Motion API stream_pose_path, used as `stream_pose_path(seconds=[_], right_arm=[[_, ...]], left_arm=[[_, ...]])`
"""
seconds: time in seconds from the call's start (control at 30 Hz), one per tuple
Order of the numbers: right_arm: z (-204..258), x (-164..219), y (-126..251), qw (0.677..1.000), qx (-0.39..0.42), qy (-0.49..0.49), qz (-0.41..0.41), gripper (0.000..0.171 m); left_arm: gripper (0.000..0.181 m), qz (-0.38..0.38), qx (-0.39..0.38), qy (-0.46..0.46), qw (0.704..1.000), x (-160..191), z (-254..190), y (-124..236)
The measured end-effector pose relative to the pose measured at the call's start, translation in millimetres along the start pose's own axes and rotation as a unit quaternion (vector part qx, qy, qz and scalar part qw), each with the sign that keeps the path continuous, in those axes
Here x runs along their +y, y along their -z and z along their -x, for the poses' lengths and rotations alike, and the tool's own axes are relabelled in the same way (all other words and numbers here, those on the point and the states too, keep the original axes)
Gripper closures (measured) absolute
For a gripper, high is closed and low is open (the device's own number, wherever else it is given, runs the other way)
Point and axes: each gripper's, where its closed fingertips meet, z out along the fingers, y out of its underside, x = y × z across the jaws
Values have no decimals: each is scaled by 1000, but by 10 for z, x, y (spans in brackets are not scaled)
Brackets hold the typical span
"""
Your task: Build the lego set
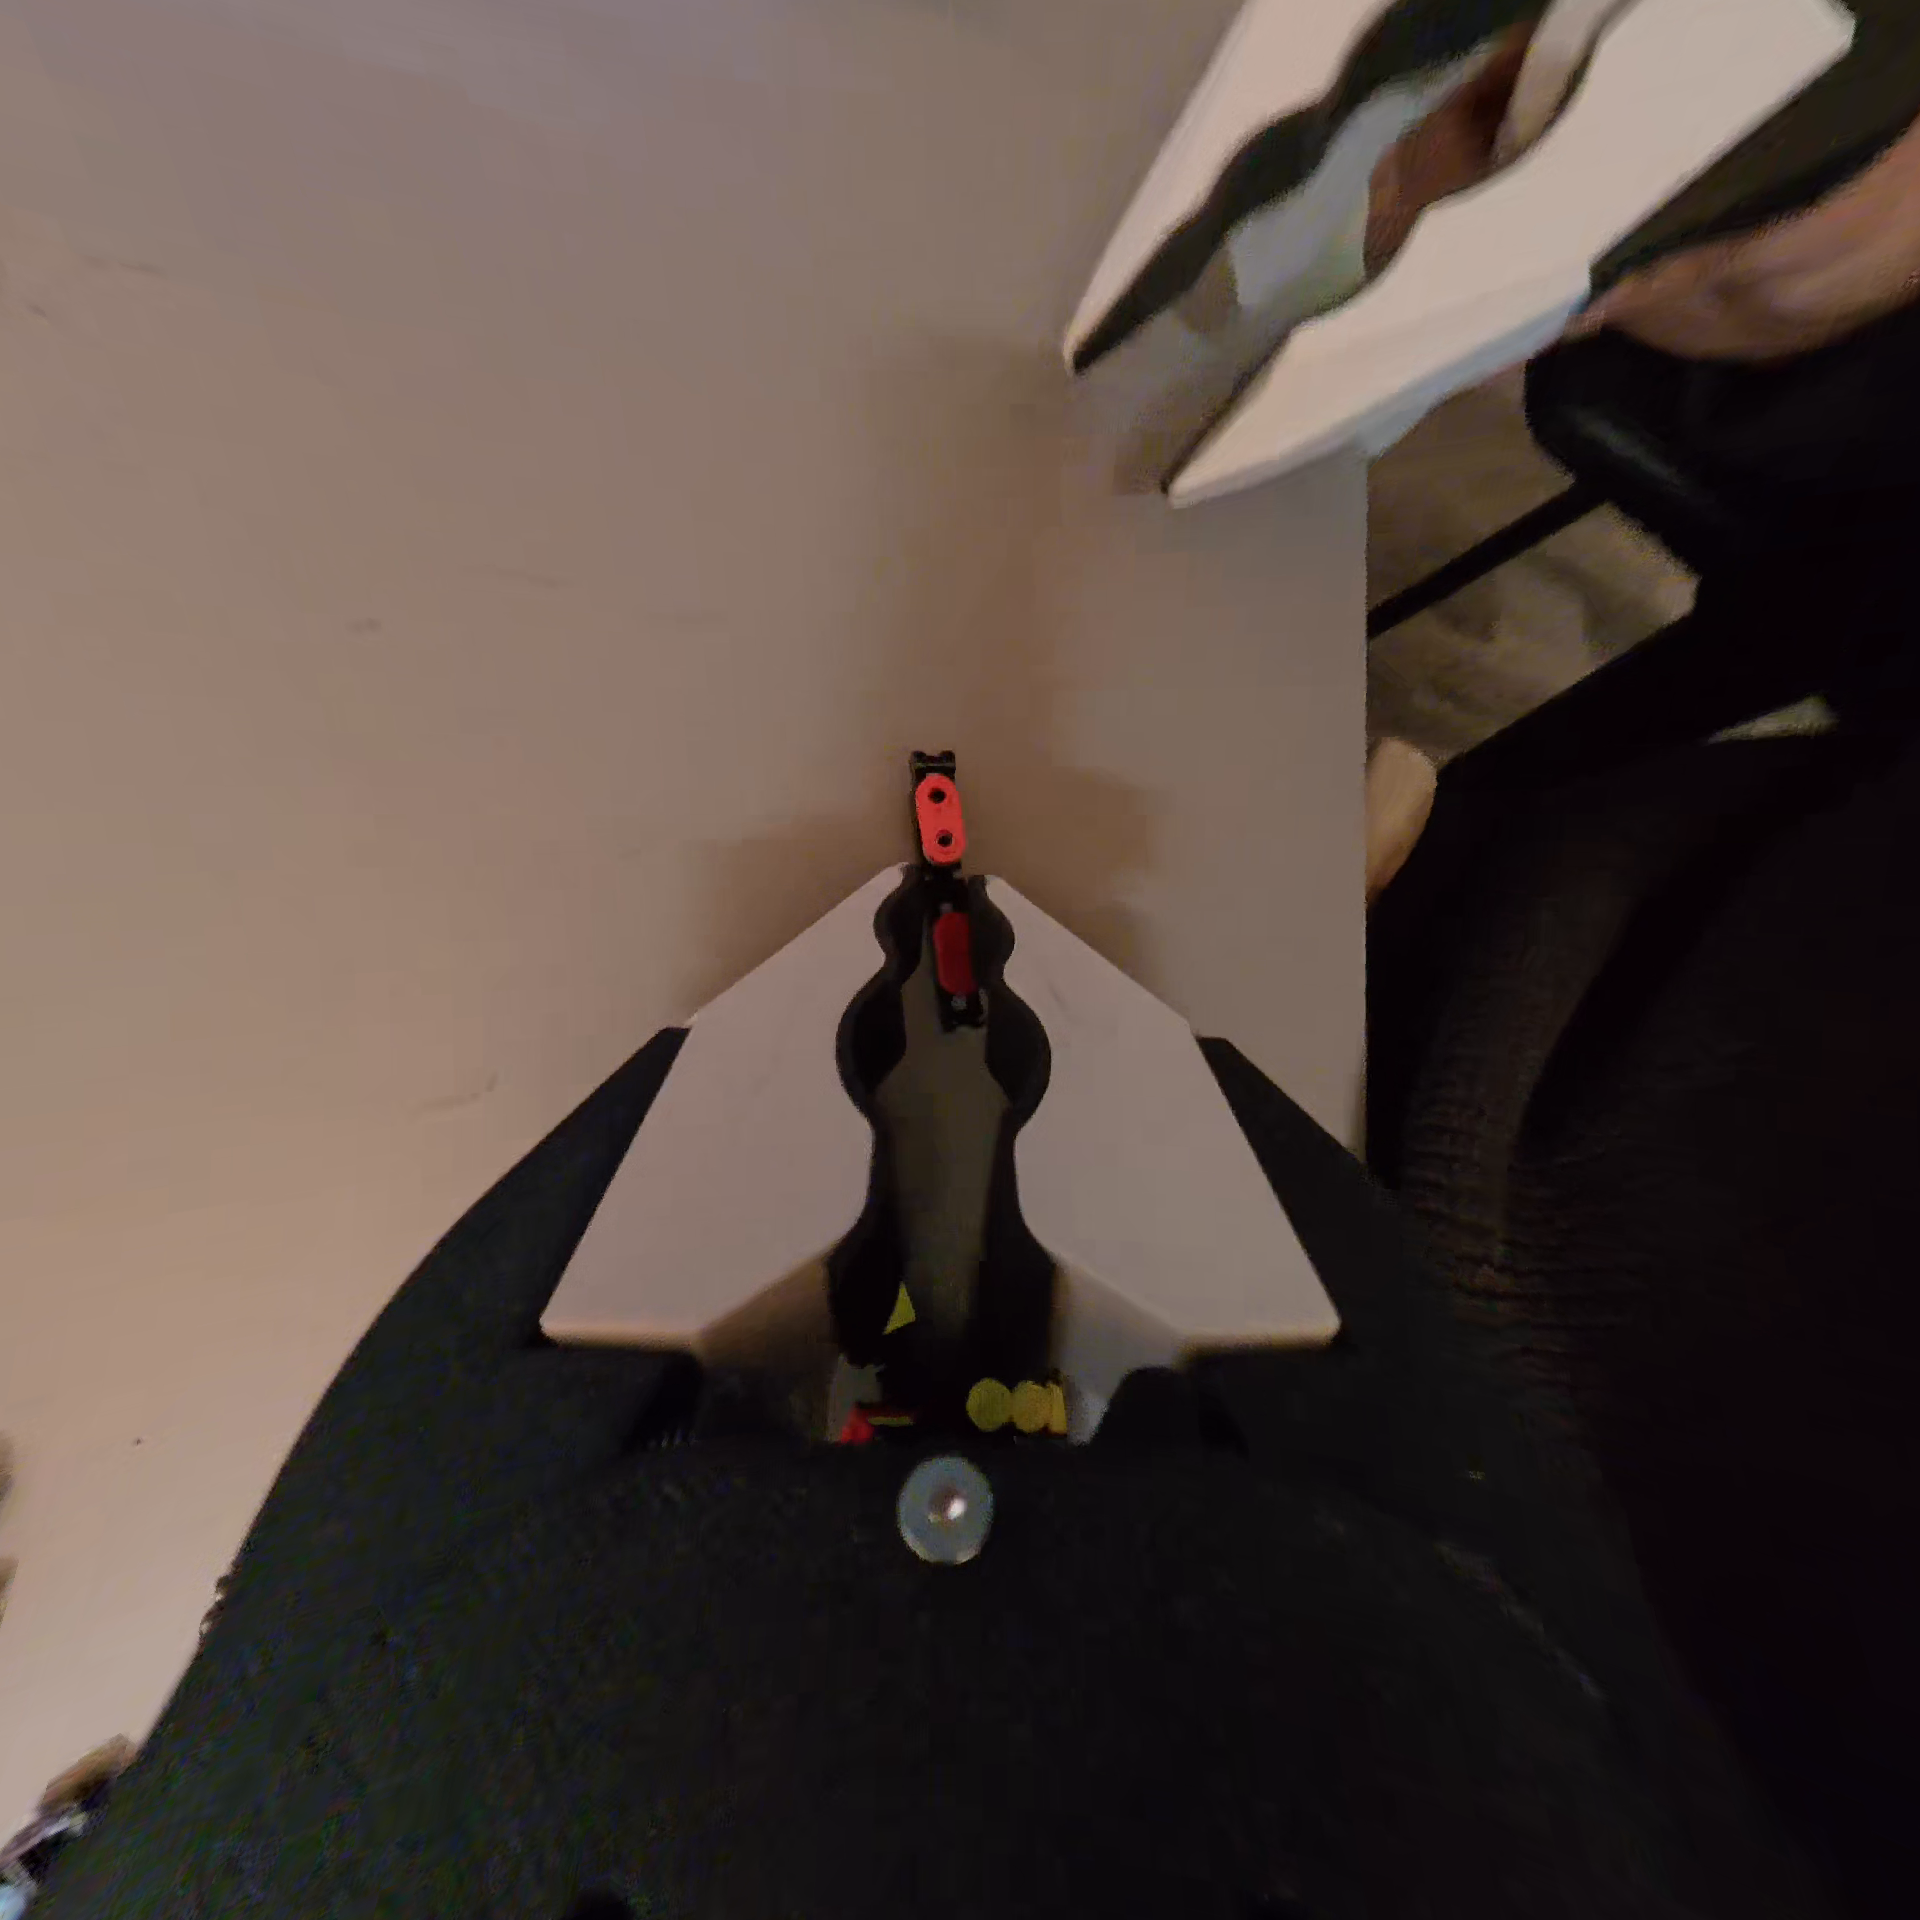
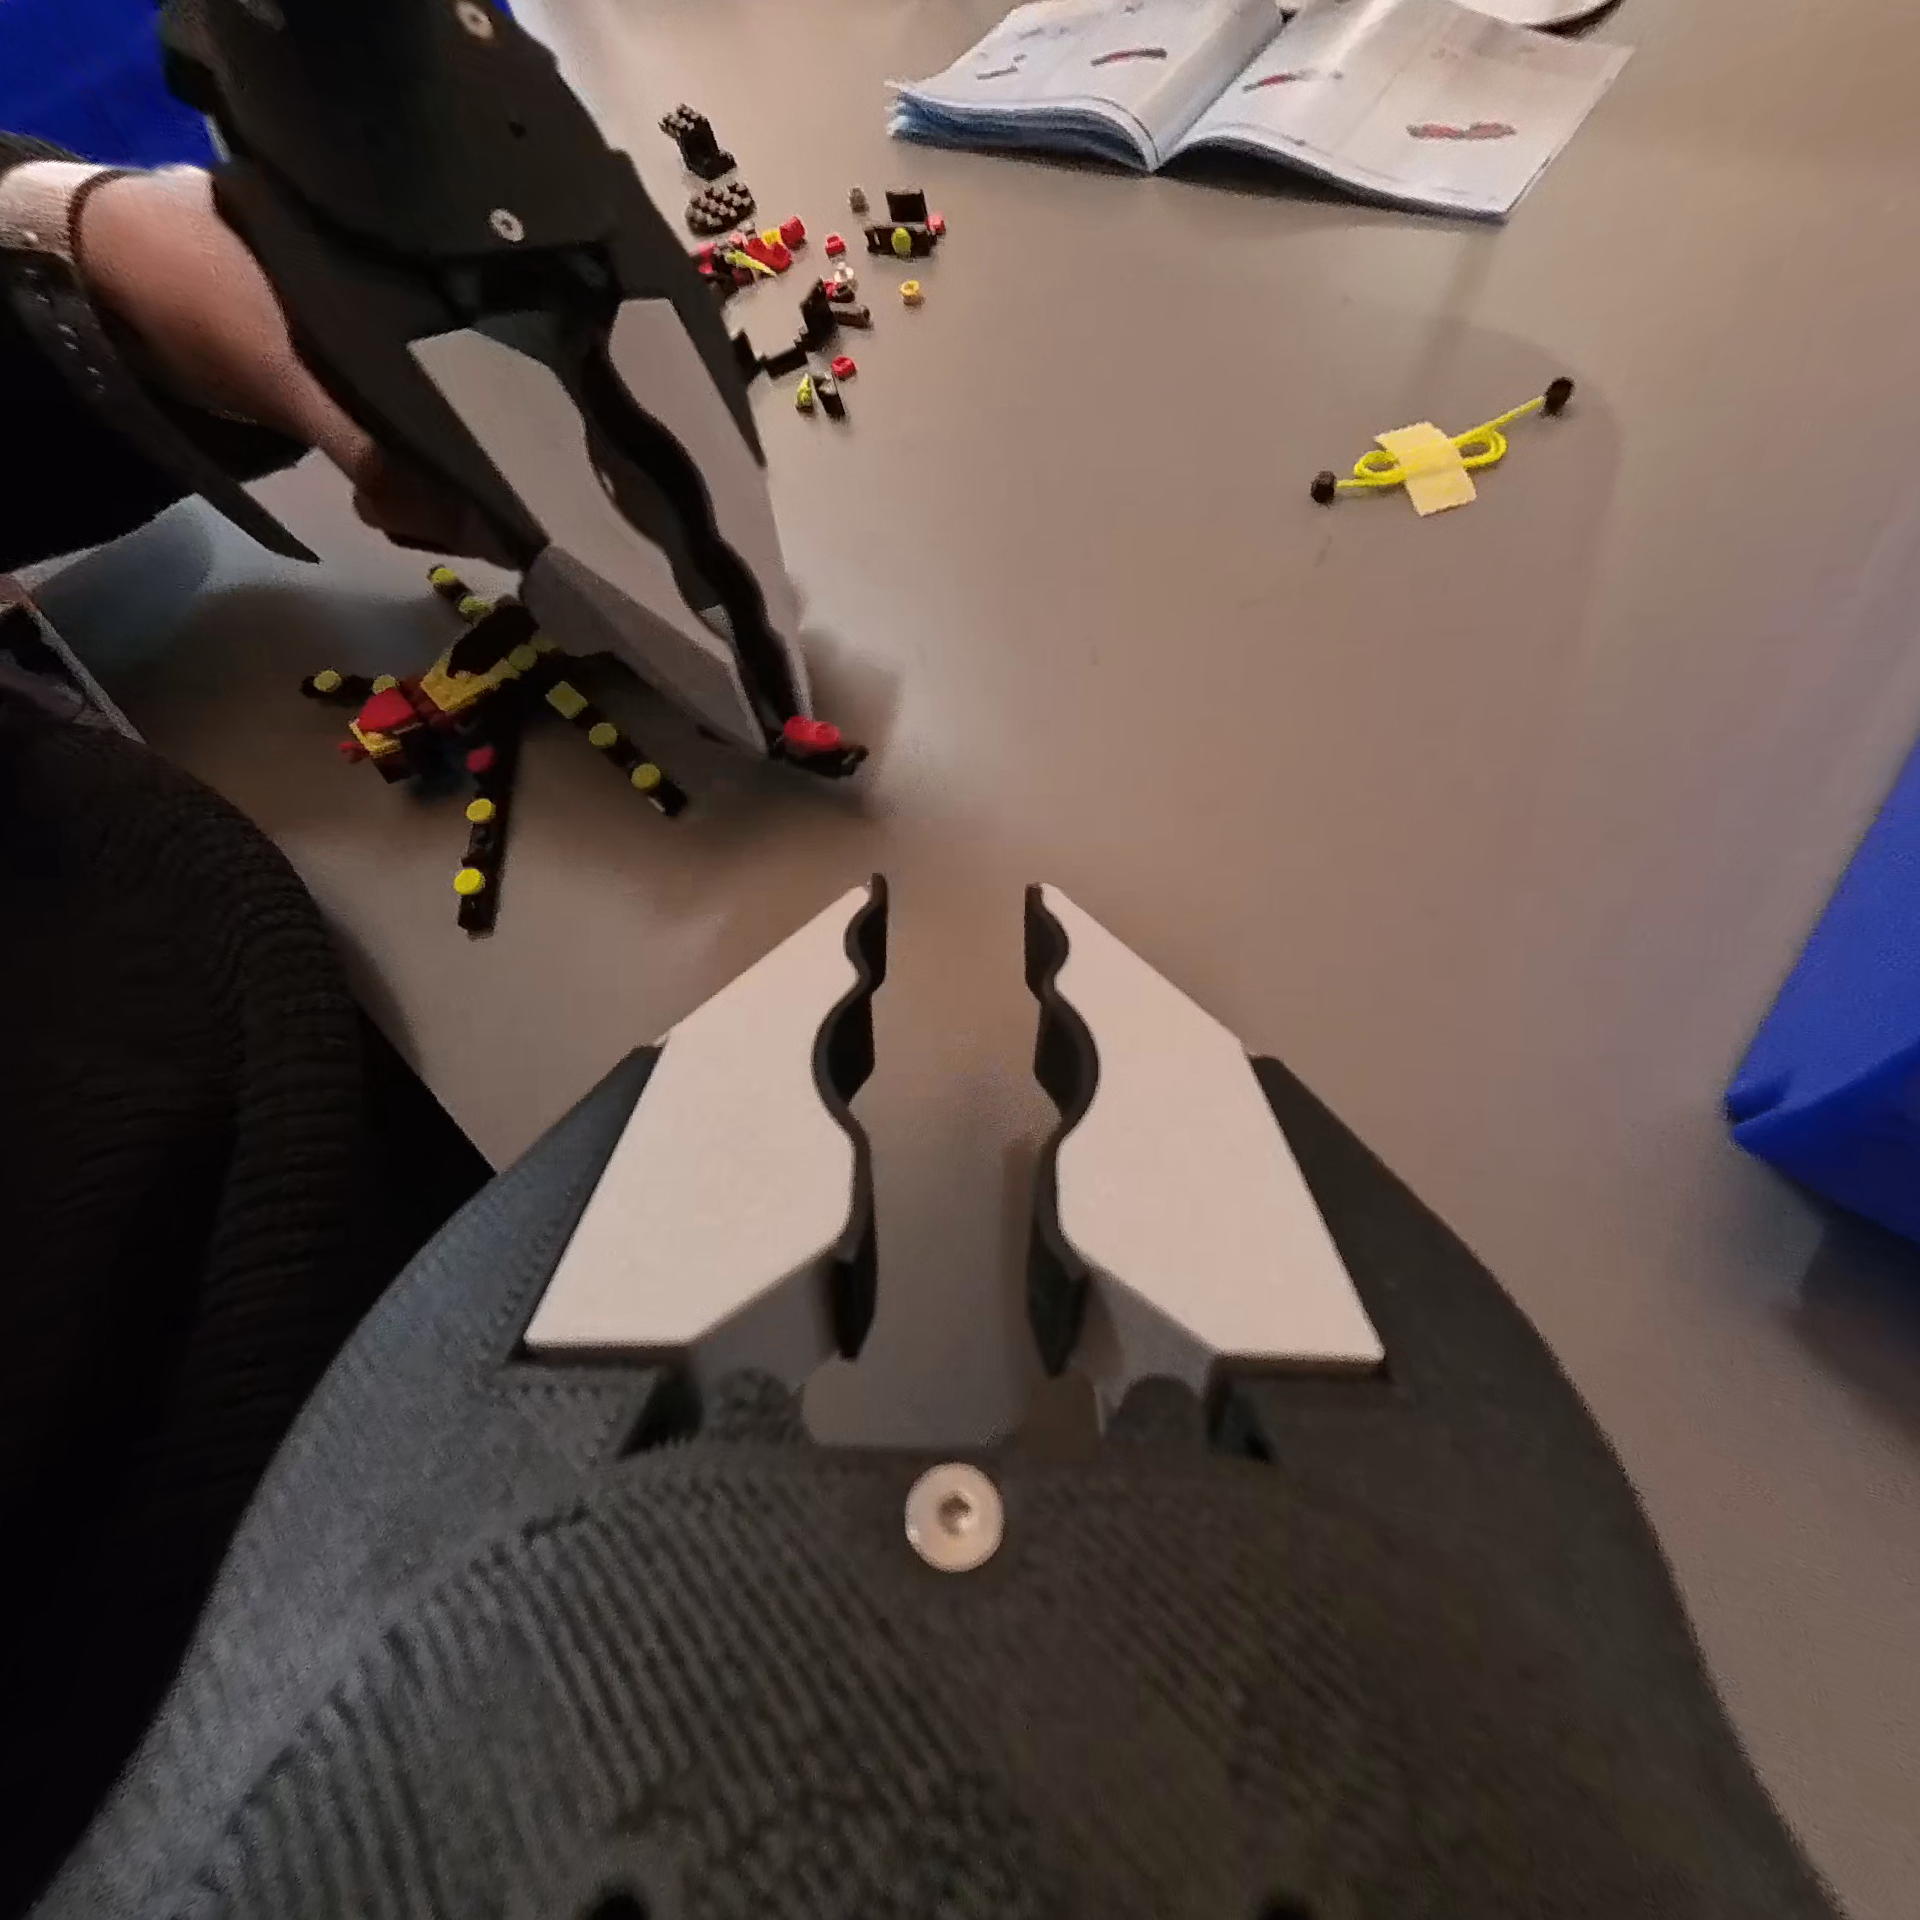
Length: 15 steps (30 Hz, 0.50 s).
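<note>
The small red-and-black lego piece (image 2: 821, 743) sits pinched at the tips of the left tongs (image 2: 790, 732), left of centre, touching the counter (image 2: 1247, 727) just beside the half-built model (image 2: 488, 717). The right tongs (image 2: 956, 904) gape empty over bare counter; loose bricks (image 2: 810, 281) and a booklet (image 2: 1247, 94) lie along the upper edge.

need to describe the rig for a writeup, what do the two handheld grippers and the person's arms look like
Both the left gripper and the right gripper have a black, ribbed, printed-looking body that flares wide, with a silver screw at its centre. Each carries two pale grey wedge fingers lined with wavy black pads. The arm behind the left gripper wears a dark sleeve with a thin dark band at the wrist.
</note>
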Motion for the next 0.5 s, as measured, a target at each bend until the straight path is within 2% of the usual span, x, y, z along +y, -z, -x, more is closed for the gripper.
stream_pose_path(seconds=[0.1,0.17,0.27,0.33,0.37,0.5], right_arm=[[33,-73,-1,1000,3,-1,-17,142],[0,-200,-17,995,15,-78,-58,135],[149,-586,-15,950,-60,-238,-193,146],[244,-709,-46,922,-94,-287,-241,146],[239,-726,-65,918,-88,-294,-249,139],[211,-812,-20,918,-55,-278,-277,135]], left_arm=[[175,-66,-19,16,998,-194,98,114],[175,-115,-53,0,992,-355,144,219],[176,-179,-92,-39,979,-576,77,342],[177,-216,-97,-49,970,-690,-28,408],[177,-232,-97,-48,967,-729,-74,438],[177,-267,-92,-49,958,-799,-186,517]])
